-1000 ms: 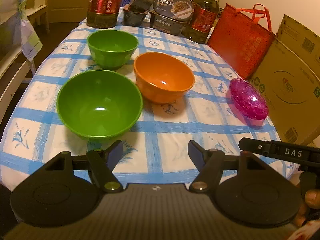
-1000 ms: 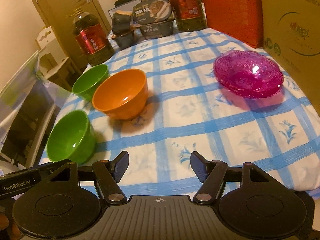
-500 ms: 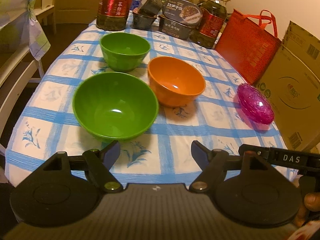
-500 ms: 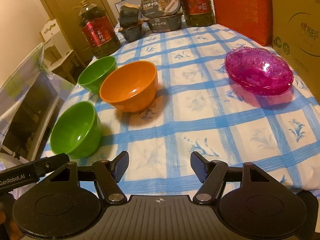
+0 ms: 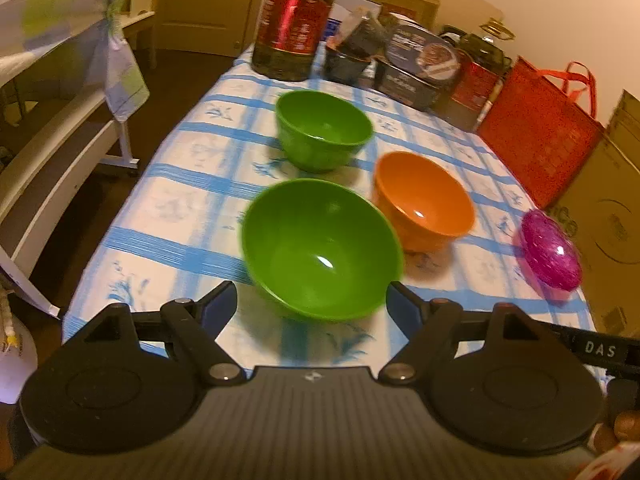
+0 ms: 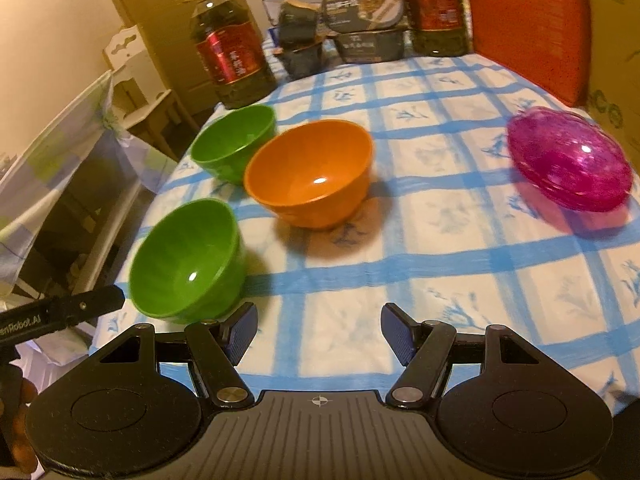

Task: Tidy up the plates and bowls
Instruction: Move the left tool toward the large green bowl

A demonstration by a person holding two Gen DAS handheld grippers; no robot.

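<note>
Heads up, your left wrist view is smeared, so the near green bowl (image 5: 322,248) has a soft rim and its bottom edge dips behind your left gripper (image 5: 312,300). The pink dish (image 5: 551,250) shows edge-on there, so you can't tell how many are stacked. Labels on the oil bottle (image 6: 232,60) and the food boxes (image 6: 366,24) are too blurry to read. The cardboard box (image 5: 612,216) runs off the right edge.
</note>
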